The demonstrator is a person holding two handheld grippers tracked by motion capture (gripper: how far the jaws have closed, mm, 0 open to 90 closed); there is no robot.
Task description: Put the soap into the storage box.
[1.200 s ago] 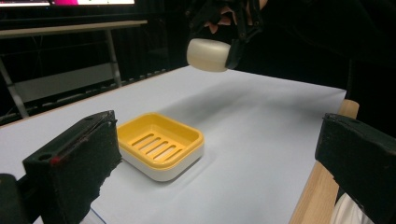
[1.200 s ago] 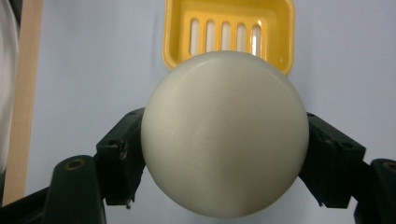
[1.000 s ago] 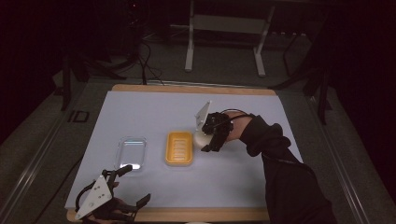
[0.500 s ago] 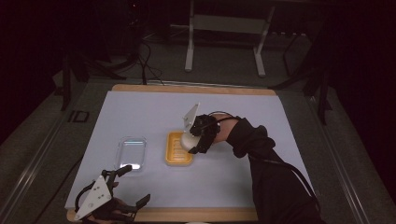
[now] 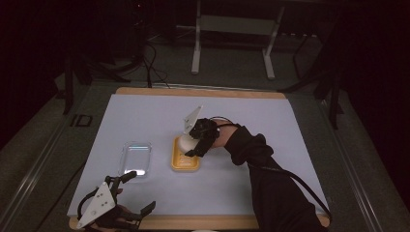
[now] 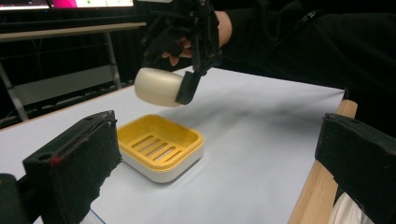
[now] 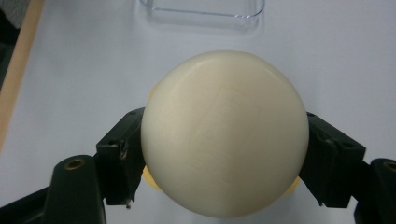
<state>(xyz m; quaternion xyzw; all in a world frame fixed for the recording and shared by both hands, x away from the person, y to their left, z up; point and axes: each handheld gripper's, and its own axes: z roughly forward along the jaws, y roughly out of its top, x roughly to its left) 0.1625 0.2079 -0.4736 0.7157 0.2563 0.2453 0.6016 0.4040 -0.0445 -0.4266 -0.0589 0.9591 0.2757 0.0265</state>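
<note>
Soap (image 7: 224, 133), one round cream bar, sits clamped in the right claw (image 5: 193, 143) just above the one yellow soap dish (image 6: 159, 147) at mid-desk. Its smooth curved sides could slip from the pads, or a release off-centre could leave it tilted on the dish rim. One clear lid (image 5: 135, 158) lies left of the dish. The left claw (image 5: 130, 203) hangs spread and empty at the near edge.
</note>
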